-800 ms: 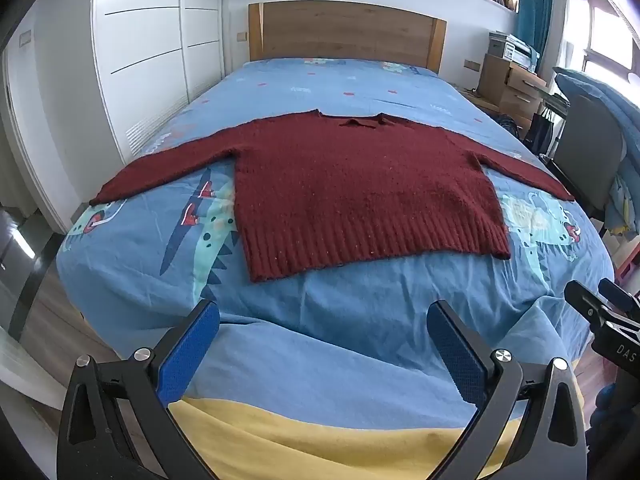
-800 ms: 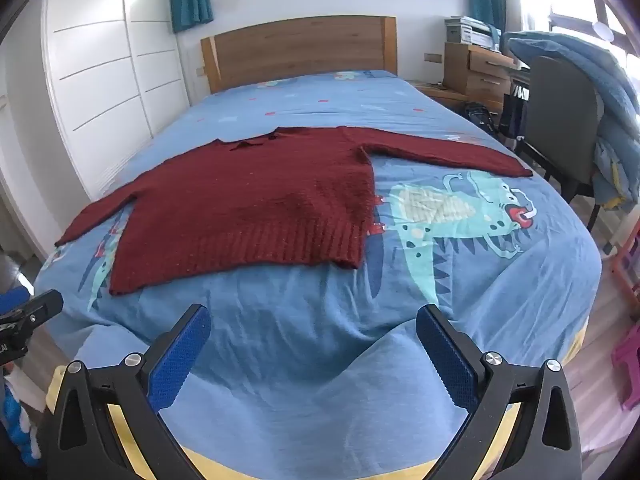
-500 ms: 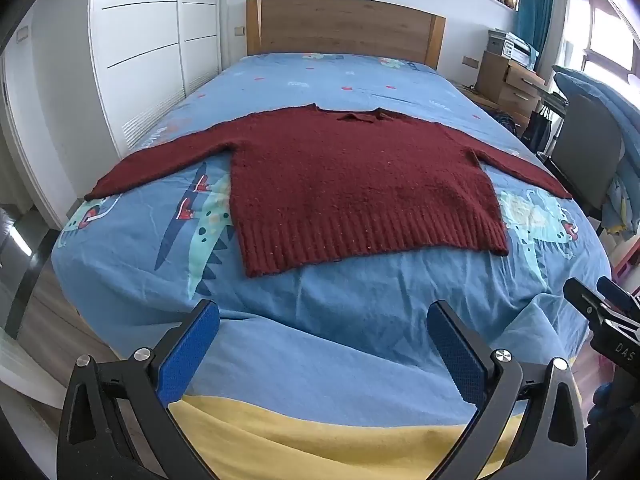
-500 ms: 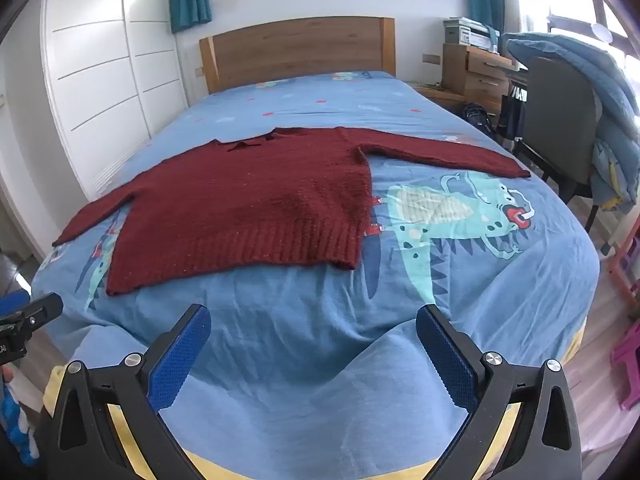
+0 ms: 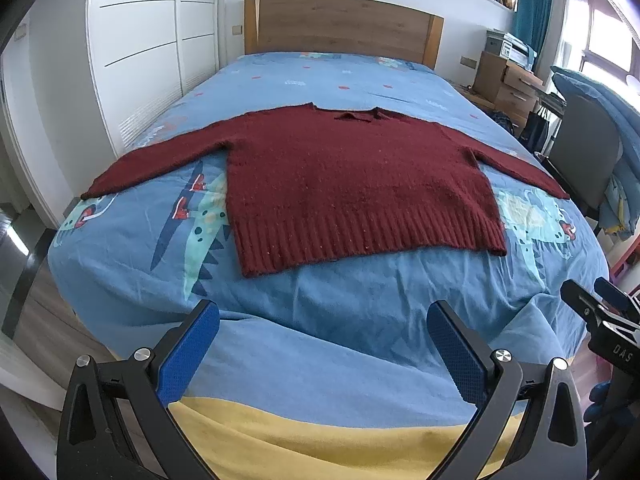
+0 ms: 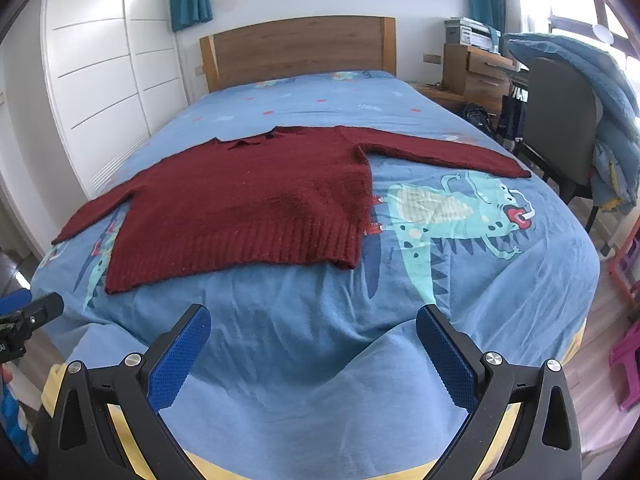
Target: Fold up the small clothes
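A dark red knitted sweater [image 5: 352, 184] lies flat on the bed, collar toward the headboard, both sleeves spread out sideways, ribbed hem toward me. It also shows in the right wrist view [image 6: 248, 208]. My left gripper [image 5: 322, 316] is open and empty, above the foot of the bed, short of the hem. My right gripper [image 6: 312, 320] is open and empty, also short of the hem, nearer its right corner. The right gripper's tip shows in the left wrist view [image 5: 600, 312], and the left gripper's tip in the right wrist view [image 6: 32, 316].
The bed has a blue dinosaur-print cover [image 5: 360, 312] with a yellow sheet [image 5: 320, 436] at the foot. White wardrobe [image 5: 140, 60] on the left. A chair with a blue quilt [image 6: 568, 120] and wooden drawers [image 6: 476, 72] stand on the right. Wooden headboard [image 5: 344, 28] at the back.
Both grippers have moved a little forward toward the sweater, which now looks slightly larger and lower in both views. Both stay open.
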